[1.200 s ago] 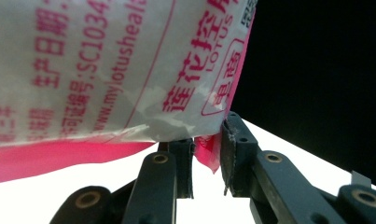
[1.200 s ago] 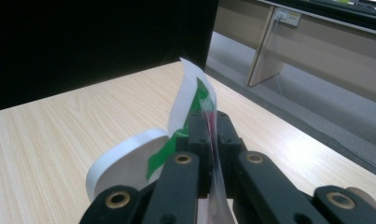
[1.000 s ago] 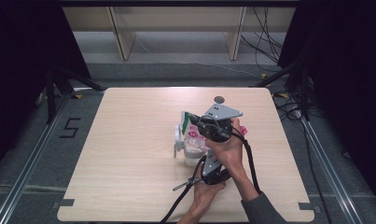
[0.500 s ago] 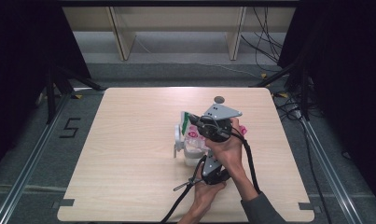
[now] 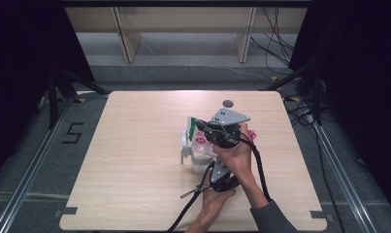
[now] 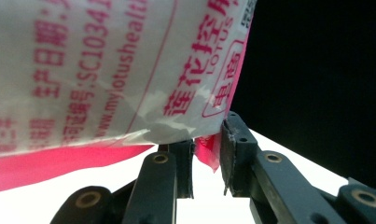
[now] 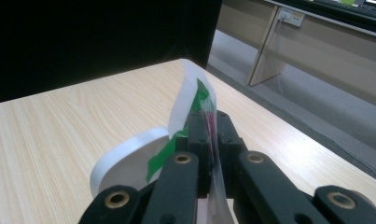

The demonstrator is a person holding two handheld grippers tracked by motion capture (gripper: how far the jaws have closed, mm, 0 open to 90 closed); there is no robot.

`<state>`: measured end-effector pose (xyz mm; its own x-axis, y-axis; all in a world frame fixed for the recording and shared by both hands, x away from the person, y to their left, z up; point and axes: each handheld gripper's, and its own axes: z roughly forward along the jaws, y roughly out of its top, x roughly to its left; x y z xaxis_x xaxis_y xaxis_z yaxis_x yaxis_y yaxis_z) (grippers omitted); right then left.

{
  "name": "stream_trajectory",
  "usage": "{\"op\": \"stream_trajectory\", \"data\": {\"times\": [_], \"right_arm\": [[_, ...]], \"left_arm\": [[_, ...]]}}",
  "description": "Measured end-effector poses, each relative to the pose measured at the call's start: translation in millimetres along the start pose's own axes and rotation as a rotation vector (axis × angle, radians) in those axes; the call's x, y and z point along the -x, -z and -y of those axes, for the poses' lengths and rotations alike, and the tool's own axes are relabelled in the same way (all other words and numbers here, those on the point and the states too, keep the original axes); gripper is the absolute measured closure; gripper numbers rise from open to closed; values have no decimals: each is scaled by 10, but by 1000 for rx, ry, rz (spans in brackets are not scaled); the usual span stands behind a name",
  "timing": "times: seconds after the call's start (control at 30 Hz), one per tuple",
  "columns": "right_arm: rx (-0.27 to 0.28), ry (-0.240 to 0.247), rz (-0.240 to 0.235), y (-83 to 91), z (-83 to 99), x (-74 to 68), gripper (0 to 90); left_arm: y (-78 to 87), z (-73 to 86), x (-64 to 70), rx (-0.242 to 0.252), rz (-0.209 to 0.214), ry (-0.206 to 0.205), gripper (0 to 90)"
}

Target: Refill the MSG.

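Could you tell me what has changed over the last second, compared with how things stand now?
Nothing visibly moved. The right gripper stays shut on the top edge of the sachet, the left gripper keeps pinching its pink corner, and both hold it over the white cup on the table as before.

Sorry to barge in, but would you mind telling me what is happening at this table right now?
A person is working a white and pink printed packet with two hand-held grippers over a white cup on the wooden table. The left hand-held gripper pinches the packet's pink lower corner. The right hand-held gripper is clamped on its green and white top edge. The packet looks to be held above the cup, perhaps to be torn open; no contents can be seen yet.
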<state>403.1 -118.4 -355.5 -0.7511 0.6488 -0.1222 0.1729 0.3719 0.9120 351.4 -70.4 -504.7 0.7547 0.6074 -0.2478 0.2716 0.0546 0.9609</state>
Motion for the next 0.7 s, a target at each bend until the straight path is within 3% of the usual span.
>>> {"op": "stream_trajectory", "data": {"times": [0.07, 0.13, 0.17, 0.2, 0.23, 0.43, 0.47, 0.5, 0.53, 0.6, 0.67, 0.7], "right_arm": [[0, -7, -2, 13, -8, 7, 889], [15, -1, 8, 11, -13, -7, 888], [16, 36, 13, 9, -17, 7, 888], [7, -6, 8, 6, -9, -20, 888], [-4, 7, 6, 4, -8, -6, 888], [11, 6, 12, 2, -8, -1, 888], [4, 7, 8, 5, -8, 2, 888], [6, 0, 7, 1, -7, -12, 888], [16, 15, 18, 7, -10, -7, 888], [12, 10, 10, 8, -11, -2, 888], [17, -2, 7, 0, -8, -9, 888], [15, 16, 10, 9, -13, 1, 888]], "left_arm": [[-13, 1, -3, 21, 13, 2, 757], [-2, -9, 3, 7, 4, 3, 757], [17, -8, -44, -33, 11, -62, 757], [17, -5, -41, -34, 9, -60, 756], [-12, 2, 0, 21, 14, 7, 756], [-7, -2, 2, 17, 12, 6, 756], [37, -16, -40, -58, -2, -71, 756], [18, -7, -44, -34, 8, -64, 756], [-17, 3, 1, 27, 14, 7, 756], [-1, -5, 2, 11, 5, 3, 756], [-11, 1, -3, 25, 13, 4, 756], [-5, -1, -4, 15, 8, 2, 756]]}}
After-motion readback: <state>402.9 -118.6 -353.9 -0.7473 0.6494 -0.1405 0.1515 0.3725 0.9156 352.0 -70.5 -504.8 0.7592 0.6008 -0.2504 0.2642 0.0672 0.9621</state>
